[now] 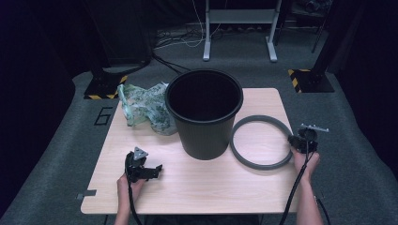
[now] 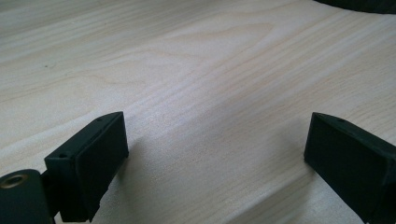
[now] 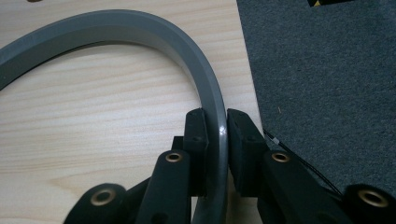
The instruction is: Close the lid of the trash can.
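- high view, nearest edge: the left tongs [image 1: 149,171] rest on the pale wood surface [image 1: 197,183] at the person's left hand [image 1: 127,183], pointing toward the middle of the surface.
- left gripper view: those left tongs [image 2: 215,154] stand wide apart with bare wood grain between them, holding nothing.
- right gripper view: the right tongs [image 3: 217,140] are clamped on the grey ring [image 3: 140,32], one pad on its inner face and one on its outer face.
- the grey ring [image 1: 261,141] is a flat, smooth, matte band forming a wide circle; it lies on the surface at the right side, with its near-right arc in the right tongs [image 1: 294,140] close to the surface's right edge.
- just left of the ring stands the black bucket [image 1: 204,112], upright, round and slightly tapered to its base; its inside looks dark, and i cannot tell whether anything is in it.
- farther back on the left, a crumpled green-patterned plastic bag [image 1: 145,108] lies against the bucket's side.
- beyond the surface: grey carpet [image 1: 234,65].
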Tool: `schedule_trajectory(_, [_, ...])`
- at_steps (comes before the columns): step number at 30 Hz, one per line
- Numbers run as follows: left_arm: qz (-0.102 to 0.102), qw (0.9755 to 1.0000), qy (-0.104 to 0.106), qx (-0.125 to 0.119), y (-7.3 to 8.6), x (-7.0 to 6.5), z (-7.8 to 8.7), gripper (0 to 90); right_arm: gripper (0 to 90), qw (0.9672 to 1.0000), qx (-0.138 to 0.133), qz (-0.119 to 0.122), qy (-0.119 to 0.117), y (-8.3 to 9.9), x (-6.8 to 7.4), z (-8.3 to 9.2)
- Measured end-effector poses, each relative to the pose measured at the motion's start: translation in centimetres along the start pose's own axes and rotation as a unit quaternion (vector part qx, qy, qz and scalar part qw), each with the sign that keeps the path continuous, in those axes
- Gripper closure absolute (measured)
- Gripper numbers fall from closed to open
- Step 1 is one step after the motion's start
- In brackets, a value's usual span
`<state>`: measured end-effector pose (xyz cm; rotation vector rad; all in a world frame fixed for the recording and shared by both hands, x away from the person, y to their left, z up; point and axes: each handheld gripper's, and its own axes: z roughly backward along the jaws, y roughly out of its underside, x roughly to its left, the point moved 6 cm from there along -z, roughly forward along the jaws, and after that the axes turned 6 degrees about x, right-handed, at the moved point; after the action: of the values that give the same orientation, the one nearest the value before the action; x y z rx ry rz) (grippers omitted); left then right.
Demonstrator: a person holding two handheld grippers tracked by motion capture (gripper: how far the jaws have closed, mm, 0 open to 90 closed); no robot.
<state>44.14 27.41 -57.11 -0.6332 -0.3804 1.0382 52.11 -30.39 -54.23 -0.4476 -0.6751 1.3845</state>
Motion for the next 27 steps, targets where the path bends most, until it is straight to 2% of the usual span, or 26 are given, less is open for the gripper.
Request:
schedule_trajectory(15, [0.001, 1.0, 0.0, 0.0, 0.0, 0.0, 0.0, 5.9, 78.4, 0.9997, -0.014, -0.016, -0.012, -0.7, -0.2, 1.1])
schedule_trajectory(27, [0.0, 1.0, 0.0, 0.0, 0.0, 0.0, 0.0, 5.9, 78.3, 0.9994, -0.026, -0.013, -0.017, -1.7, -0.1, 2.3])
